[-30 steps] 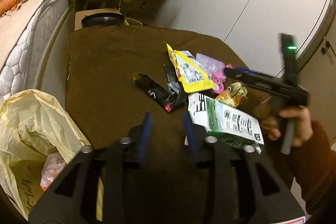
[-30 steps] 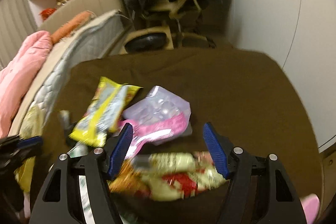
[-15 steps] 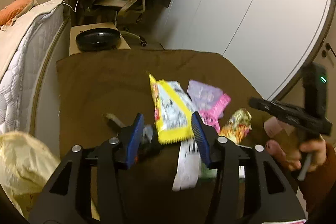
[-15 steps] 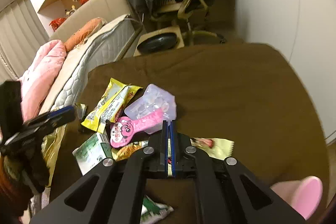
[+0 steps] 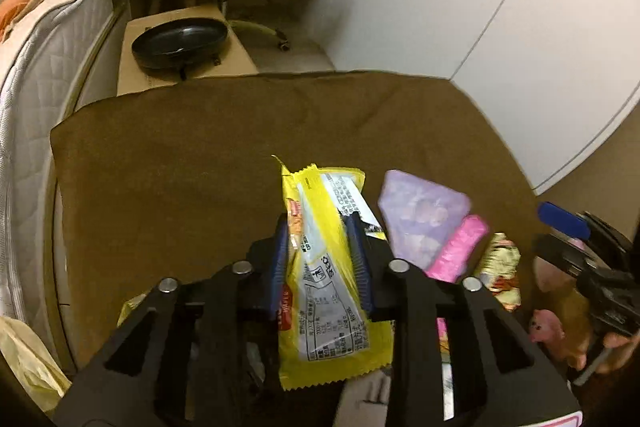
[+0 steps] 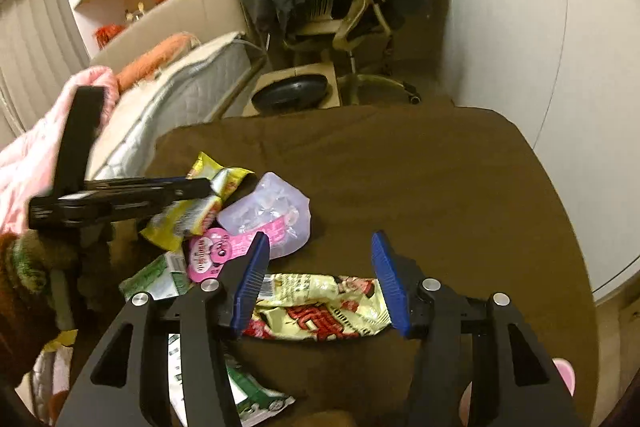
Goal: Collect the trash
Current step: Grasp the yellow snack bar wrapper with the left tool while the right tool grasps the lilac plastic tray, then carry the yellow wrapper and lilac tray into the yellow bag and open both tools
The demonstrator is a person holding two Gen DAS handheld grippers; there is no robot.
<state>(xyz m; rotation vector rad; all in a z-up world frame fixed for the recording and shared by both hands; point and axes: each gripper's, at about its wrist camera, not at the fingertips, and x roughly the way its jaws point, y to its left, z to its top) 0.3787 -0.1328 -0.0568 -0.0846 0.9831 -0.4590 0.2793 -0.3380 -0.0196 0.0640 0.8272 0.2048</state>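
Left gripper (image 5: 320, 251): blue pads on either side of the yellow wrapper (image 5: 328, 279), pressing its edges; jaws have just been closing on it
Right gripper (image 6: 320, 279): jaws apart, having just been opening; the cream-and-red snack bag (image 6: 320, 307) lies across the gap, pads not pressing it
Left view only: the yellow wrapper's full length from 12 to 6 o'clock of the pads; a pale yellow plastic bag (image 5: 28, 359) at 8 o'clock off the cloth's edge
Right view only: green-and-white carton (image 6: 156, 275) at 9 o'clock of the pads; pink pig-face pack (image 6: 216, 251) touching a clear lilac tray (image 6: 272, 207); a sleeve (image 6: 24, 299) at 9 o'clock
Trash: clustered on the near half of the brown cloth (image 5: 200, 167)
Edges: mattress (image 5: 36, 67) runs along the cloth's 9 o'clock side; a white wall (image 6: 580, 67) at 3 o'clock; a black dish (image 5: 180, 41) on a cardboard box beyond the far edge
Open room: the cloth's far half, 12 to 2 o'clock, is bare
Writing: small print on the yellow wrapper's white panel, too small to read; red characters on the snack bag, blurred
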